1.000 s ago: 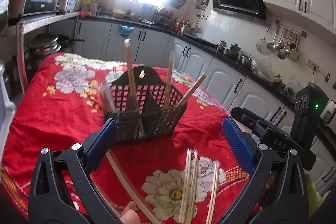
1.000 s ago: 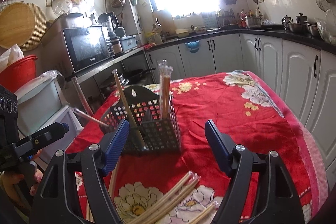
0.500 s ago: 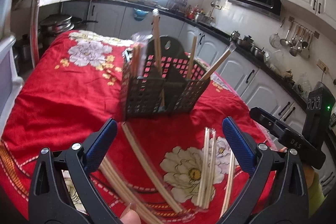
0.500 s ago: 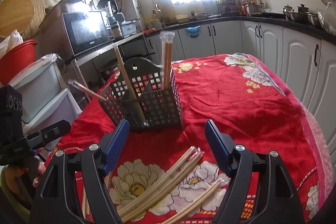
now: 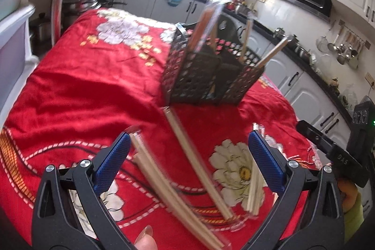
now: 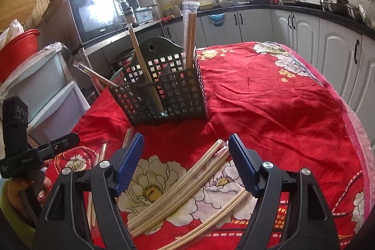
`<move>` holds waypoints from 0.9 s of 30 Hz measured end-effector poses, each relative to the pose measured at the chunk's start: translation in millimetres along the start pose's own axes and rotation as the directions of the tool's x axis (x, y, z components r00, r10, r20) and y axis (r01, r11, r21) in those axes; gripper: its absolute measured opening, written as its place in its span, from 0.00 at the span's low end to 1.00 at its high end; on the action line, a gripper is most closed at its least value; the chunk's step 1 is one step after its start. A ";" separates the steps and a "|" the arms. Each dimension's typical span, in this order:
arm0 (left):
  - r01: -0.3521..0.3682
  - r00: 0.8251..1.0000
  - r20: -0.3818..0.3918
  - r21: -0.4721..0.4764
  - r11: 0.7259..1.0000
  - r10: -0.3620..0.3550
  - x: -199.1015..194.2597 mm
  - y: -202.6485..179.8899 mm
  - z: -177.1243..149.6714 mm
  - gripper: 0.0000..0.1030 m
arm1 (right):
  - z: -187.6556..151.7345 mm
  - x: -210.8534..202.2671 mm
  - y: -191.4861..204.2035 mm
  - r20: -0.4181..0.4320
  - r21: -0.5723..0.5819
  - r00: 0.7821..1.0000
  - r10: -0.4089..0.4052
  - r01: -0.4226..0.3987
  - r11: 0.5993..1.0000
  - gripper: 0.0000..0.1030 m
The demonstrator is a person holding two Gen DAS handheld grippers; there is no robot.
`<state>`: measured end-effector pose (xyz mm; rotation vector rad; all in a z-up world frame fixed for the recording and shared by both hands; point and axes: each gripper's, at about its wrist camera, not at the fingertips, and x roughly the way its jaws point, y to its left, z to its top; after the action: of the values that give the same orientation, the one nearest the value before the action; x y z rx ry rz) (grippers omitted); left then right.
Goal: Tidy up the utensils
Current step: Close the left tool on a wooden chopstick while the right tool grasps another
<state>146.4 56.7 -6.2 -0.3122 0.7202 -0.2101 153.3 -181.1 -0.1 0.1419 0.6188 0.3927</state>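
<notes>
A black mesh utensil basket (image 5: 206, 76) (image 6: 164, 90) stands on the red flowered cloth and holds a few wrapped chopstick pairs upright. Several wrapped chopstick pairs lie loose on the cloth in front of it (image 5: 194, 156) (image 6: 182, 184). My left gripper (image 5: 187, 163) is open and empty, above the loose chopsticks. My right gripper (image 6: 185, 165) is open and empty, just above another bundle of chopsticks. Each gripper shows in the other's view, the right one at the right edge (image 5: 332, 151), the left one at the left edge (image 6: 35, 151).
The table's red cloth (image 6: 269, 97) drops off at the right and near edges. Kitchen cabinets and a counter (image 6: 304, 22) run behind. A microwave (image 6: 96, 18) and plastic drawers (image 6: 42, 90) stand to the left of the table.
Both grippers have drawn back and tilted down toward the loose chopsticks; the basket looks farther away. The left wrist view is blurred from motion. Both stay open.
</notes>
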 end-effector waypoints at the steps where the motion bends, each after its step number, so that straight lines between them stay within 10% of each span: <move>1: -0.004 1.000 -0.009 -0.010 1.000 0.004 1.5 3.6 -0.6 0.90 | -1.2 1.3 -0.8 -0.006 0.001 1.000 -0.001 0.001 1.000 0.70; 15: 0.033 0.986 -0.152 -0.210 0.977 -0.066 42.4 52.6 -8.2 0.84 | -15.4 32.3 -14.4 -0.146 0.050 0.989 -0.024 0.032 0.998 0.69; 27: 0.011 0.981 -0.188 -0.217 0.976 -0.052 71.4 58.0 13.2 0.58 | -18.5 71.2 -45.4 -0.272 0.183 0.962 -0.032 0.085 0.979 0.42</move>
<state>212.4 92.5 -60.8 -0.5153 0.9331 -0.1945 209.6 -194.0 -64.3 0.2585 0.9279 0.2954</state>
